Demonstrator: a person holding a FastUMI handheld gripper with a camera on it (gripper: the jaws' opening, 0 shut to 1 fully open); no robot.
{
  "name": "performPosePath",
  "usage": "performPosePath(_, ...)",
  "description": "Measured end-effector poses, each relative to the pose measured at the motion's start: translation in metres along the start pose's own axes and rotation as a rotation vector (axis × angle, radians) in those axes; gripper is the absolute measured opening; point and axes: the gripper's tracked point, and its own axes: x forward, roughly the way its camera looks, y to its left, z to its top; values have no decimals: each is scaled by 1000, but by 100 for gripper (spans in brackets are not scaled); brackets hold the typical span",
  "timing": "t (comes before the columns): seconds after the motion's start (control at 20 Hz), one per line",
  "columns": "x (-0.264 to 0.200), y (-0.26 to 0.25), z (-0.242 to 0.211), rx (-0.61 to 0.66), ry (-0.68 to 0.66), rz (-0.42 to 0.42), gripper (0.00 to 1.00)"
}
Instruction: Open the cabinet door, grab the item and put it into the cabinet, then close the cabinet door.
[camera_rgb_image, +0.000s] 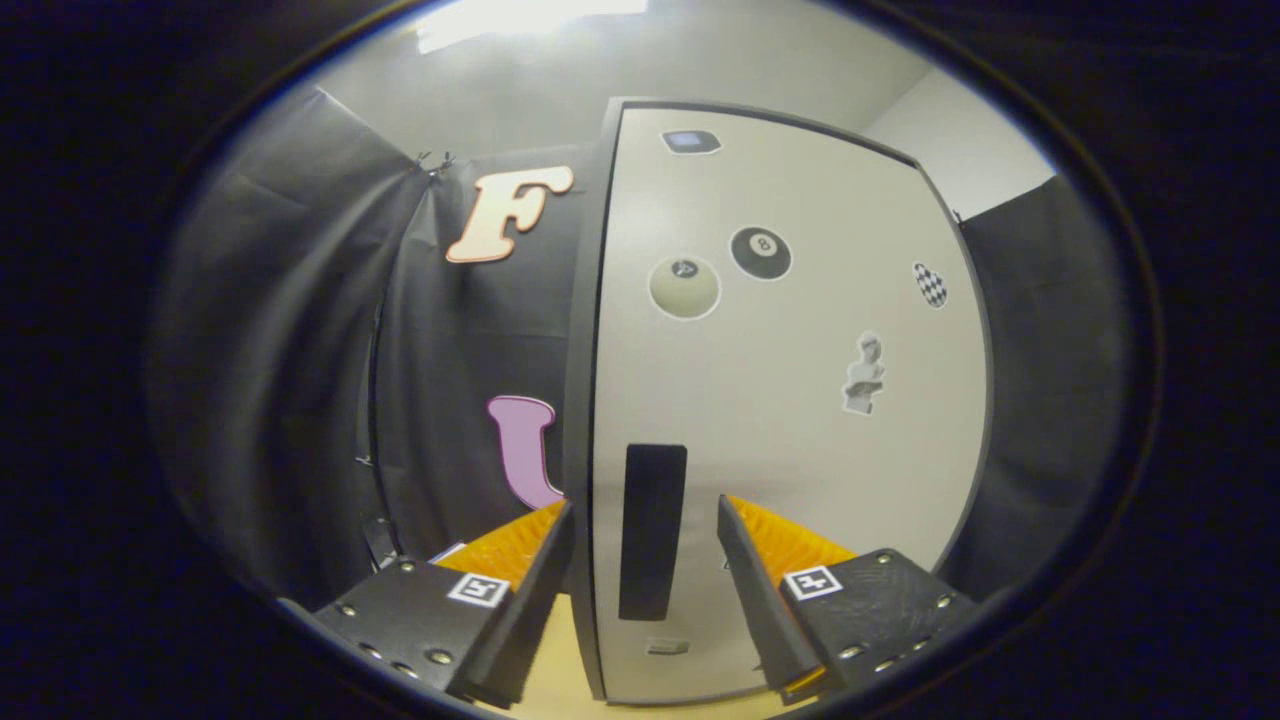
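Now the gripper (645, 525) is reaching with its fingers spread wide around the dark handle (652, 530) on the shut cabinet door (780, 400) just ahead, so opening looks first, and squeezing the handle comes next.

Cabinet door (790, 400): smooth matt pale panel, dark matt frame. Handle (652, 530): flat matt black. Stickers (760, 252): slight paper sheen. Booth wall (300, 380): creased black cloth. Gripper (645, 540) fingers spread wide; ribbed pads (775, 540), plastic-looking. Tabletop (560, 680): light, wood-like.
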Motion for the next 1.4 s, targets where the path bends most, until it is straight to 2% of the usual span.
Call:
performPosePath(0.1,9,3,-7,7,22,-10,74)
performPosePath(0.2,16,2,-12,11,37,-24,74)
performPosePath(0.25,18,5,-13,15,35,-20,67)
performPosePath(0.3,20,1,-15,14,43,-41,54)
performPosePath(0.35,22,-3,-18,14,50,-63,49)
performPosePath(0.4,22,1,-17,37,48,-43,48)
performPosePath(0.45,22,1,-19,52,60,-73,48)
performPosePath(0.5,28,3,-18,52,59,-78,31)
performPosePath(0.55,23,1,-20,48,64,-86,30)
performPosePath(0.6,24,1,-20,52,68,-87,24)
performPosePath(0.75,20,1,-21,81,88,-82,24)
performPosePath(0.8,20,0,-22,70,96,-80,11)
performPosePath(1.4,-45,-15,-11,59,125,31,12)
